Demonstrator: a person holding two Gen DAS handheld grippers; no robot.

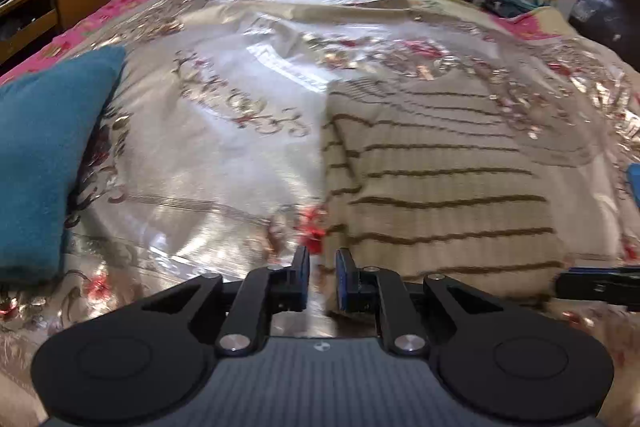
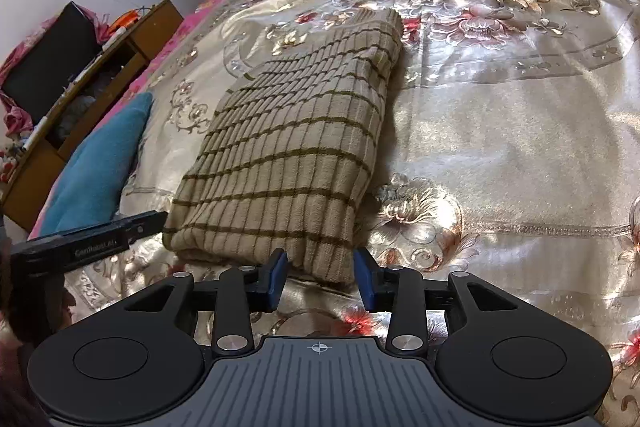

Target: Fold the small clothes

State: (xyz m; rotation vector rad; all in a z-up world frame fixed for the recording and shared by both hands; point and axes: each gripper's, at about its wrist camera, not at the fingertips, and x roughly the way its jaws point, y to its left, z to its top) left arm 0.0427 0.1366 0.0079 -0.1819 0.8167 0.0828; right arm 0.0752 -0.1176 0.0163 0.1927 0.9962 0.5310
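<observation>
Folded striped garment (image 2: 288,155) on the bed (image 2: 500,147), left tool (image 1: 322,267) narrow, seemingly empty, right tool (image 2: 320,275) wider, straddling its near edge, not gripping

A bed (image 2: 500,147) filled both views, covered by a shiny beige bedspread (image 1: 224,147) with red and gold floral print and a pink border at the upper left. A folded beige sweater with thin brown stripes (image 2: 292,147) lay on it at centre of the right wrist view. A teal cushion (image 2: 100,163) rested on the bed at the left edge, apart from the sweater.
</observation>
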